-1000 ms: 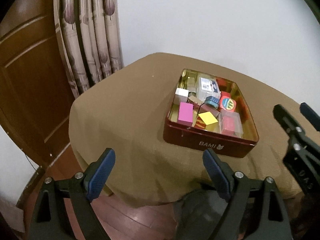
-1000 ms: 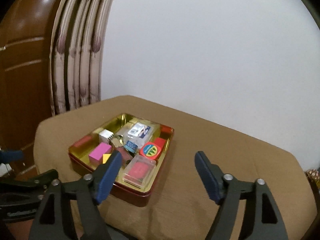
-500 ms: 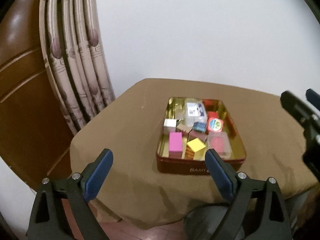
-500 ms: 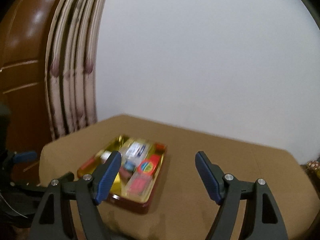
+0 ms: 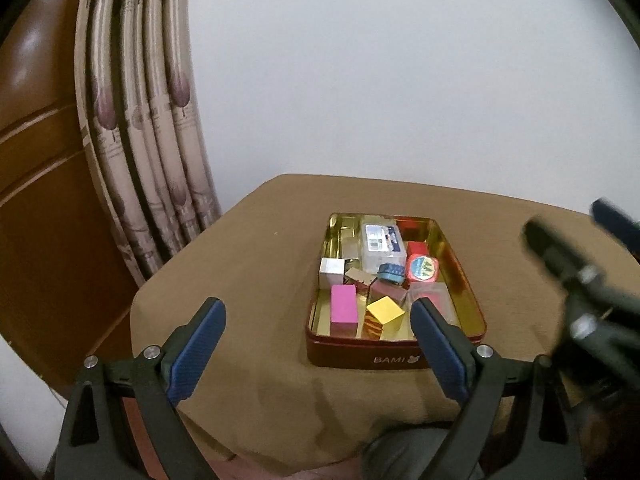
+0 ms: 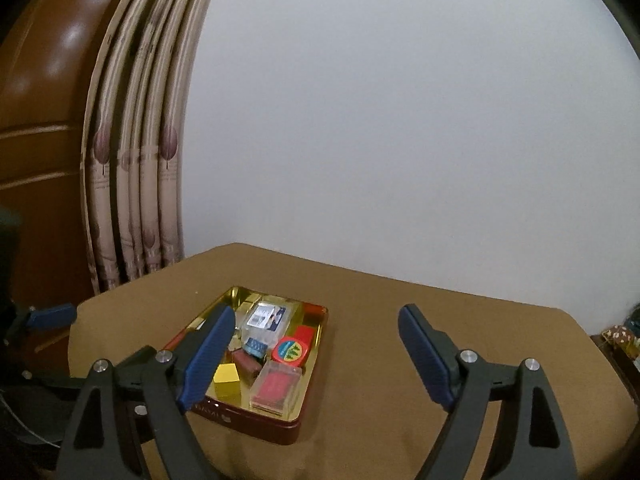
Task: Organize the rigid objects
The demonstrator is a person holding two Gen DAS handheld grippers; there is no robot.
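Note:
A dark red tin (image 5: 396, 357) with a gold inside sits on the tan tablecloth (image 5: 248, 280). It holds a pink block (image 5: 343, 310), a yellow cube (image 5: 384, 312), a white cube (image 5: 332, 272), a clear plastic case (image 5: 382, 242), a round-labelled red box (image 5: 422, 270) and other small pieces. My left gripper (image 5: 316, 308) hovers open in front of the tin, holding nothing. My right gripper (image 6: 316, 312) hangs above the table, right of the tin (image 6: 256, 426); its jaws are opening with nothing between them. It shows blurred in the left wrist view (image 5: 580, 264).
A patterned curtain (image 5: 148, 160) and a brown wooden door (image 5: 36, 160) stand left of the table, a white wall behind. Bare cloth (image 6: 440, 312) spreads right of the tin. Small colourful items (image 6: 620, 336) lie beyond the table's right edge.
Both grippers have risen and tipped up, so the tin looks smaller and farther off. Both pairs of jaws stand a little wider. The tin's contents have not moved.

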